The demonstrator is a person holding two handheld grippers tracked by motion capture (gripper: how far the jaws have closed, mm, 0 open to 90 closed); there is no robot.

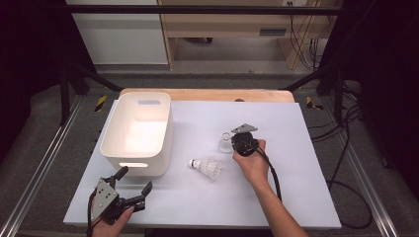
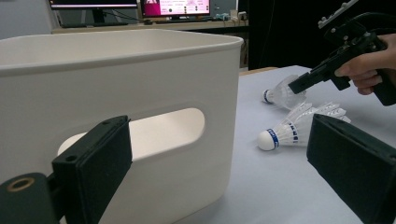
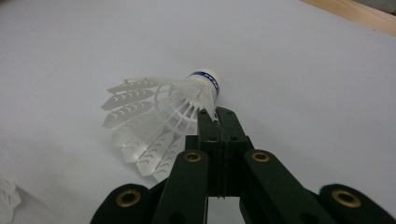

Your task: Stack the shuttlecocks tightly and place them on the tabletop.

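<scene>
— Shuttlecocks are counted first: how many are seen?

— Two are seen on the white table. One shuttlecock is pinched at the edge of its skirt by the right gripper, whose jaws are pressed together on it. The second shuttlecock is laid on its side just beside, between the first one and the white bin. One bin is counted, and two grippers.

— And the left gripper?

— The left gripper is kept at the near edge of the table, its jaws spread wide with nothing between them, just before the bin's near wall.

— Is open room left?

— Much bare table is seen to the right and in front of the shuttlecocks.

— What is shown differently by the views?

— In the right gripper view the thin plastic caught between the jaw tips is seen closely. In the left gripper view the handle slot of the bin is shown.
</scene>
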